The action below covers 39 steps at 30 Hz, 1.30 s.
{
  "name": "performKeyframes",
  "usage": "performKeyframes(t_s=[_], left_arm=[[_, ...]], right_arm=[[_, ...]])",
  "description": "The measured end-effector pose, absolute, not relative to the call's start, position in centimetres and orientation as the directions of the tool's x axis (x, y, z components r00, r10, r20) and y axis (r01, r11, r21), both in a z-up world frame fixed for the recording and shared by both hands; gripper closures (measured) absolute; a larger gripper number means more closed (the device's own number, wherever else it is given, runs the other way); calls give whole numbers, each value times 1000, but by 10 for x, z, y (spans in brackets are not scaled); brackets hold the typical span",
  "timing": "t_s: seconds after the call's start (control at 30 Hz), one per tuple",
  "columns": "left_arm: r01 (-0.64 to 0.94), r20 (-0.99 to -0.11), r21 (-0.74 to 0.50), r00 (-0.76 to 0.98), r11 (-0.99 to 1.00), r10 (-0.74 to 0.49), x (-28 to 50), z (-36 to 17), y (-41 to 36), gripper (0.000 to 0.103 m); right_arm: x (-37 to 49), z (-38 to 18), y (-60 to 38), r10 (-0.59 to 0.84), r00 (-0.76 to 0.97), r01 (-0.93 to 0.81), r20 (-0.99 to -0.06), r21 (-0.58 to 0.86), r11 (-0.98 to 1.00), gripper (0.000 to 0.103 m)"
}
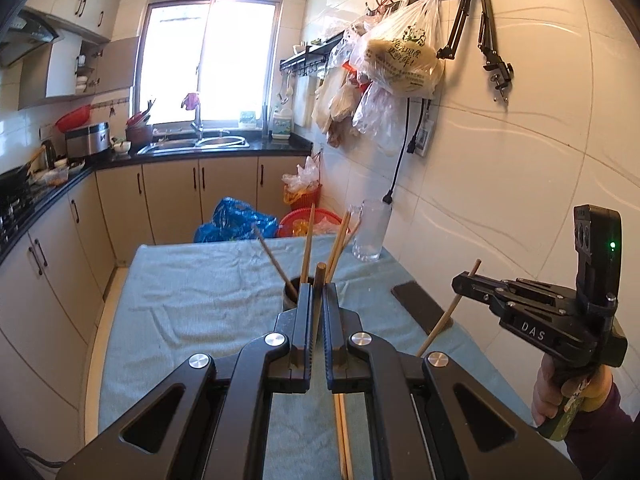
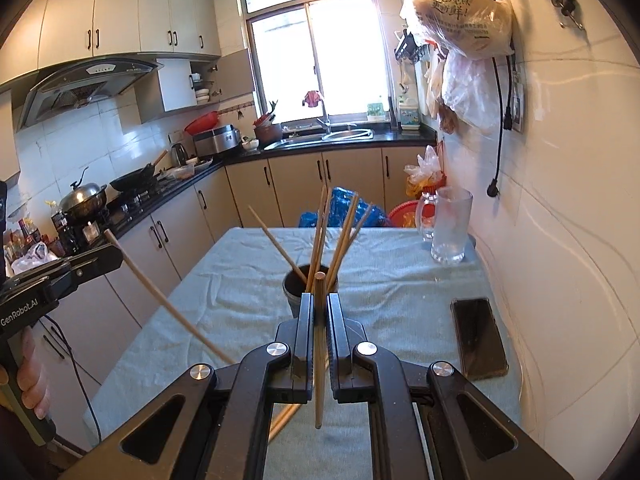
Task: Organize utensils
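Note:
A dark cup (image 2: 298,284) stands mid-table on the blue-green cloth with several wooden chopsticks (image 2: 344,236) standing in it; it also shows in the left wrist view (image 1: 291,292). My left gripper (image 1: 319,292) is shut on one chopstick (image 1: 319,280), held above the table just short of the cup. It shows from the side in the right wrist view (image 2: 116,254) with its chopstick (image 2: 168,304) slanting down. My right gripper (image 2: 320,304) is shut on another chopstick (image 2: 319,352), near-upright, just before the cup. It shows in the left wrist view (image 1: 460,280).
A glass mug (image 2: 450,228) stands at the table's far right corner. A dark phone (image 2: 478,336) lies by the right edge near the tiled wall. More chopsticks (image 1: 343,440) lie on the cloth (image 2: 224,280) below the left gripper. Kitchen counters run along the left and back.

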<state>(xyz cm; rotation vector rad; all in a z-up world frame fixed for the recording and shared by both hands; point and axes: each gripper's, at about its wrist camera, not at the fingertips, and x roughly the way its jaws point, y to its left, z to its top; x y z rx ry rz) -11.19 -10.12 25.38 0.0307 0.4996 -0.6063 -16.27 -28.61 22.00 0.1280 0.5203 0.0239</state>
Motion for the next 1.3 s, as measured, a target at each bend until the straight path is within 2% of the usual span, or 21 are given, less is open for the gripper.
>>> performKeyframes(t_s=[0.5,0.67,0.9,0.93,1.0,1.03,1.07,1.3], left_arm=[[562,-383,-85,744,823,-548,-49,318,-141,102],[540,-410,-113,739,834,-535,-39,295,-140,102],[513,-485,-187,694,838,-533,-28,242,-123,102],[512,-494,-184,690,839,-530,-28,235,-122,99],[498,-512,-154,698,853,-500,-26,215,-120,86],[488,-520,-143,703,861,-485,-25,207,-119,74],[475,-536,-137,702,869,-468,-22,194,-117,69],[418,-666,-169,620,893,-416,-1,122,-106,69]], right_arm=[[-86,273,-290,75,920,-11,-386,166,986,97],[-64,269,-297,92,914,-9,-394,207,978,97],[-49,269,-316,71,938,30,-339,282,959,97],[-47,270,-319,65,940,37,-335,288,957,97],[-41,269,-322,56,940,49,-337,296,954,97],[-38,266,-323,48,939,59,-341,297,953,97],[-33,262,-323,36,936,71,-349,289,955,97],[12,213,-325,54,864,112,-500,296,949,96]])
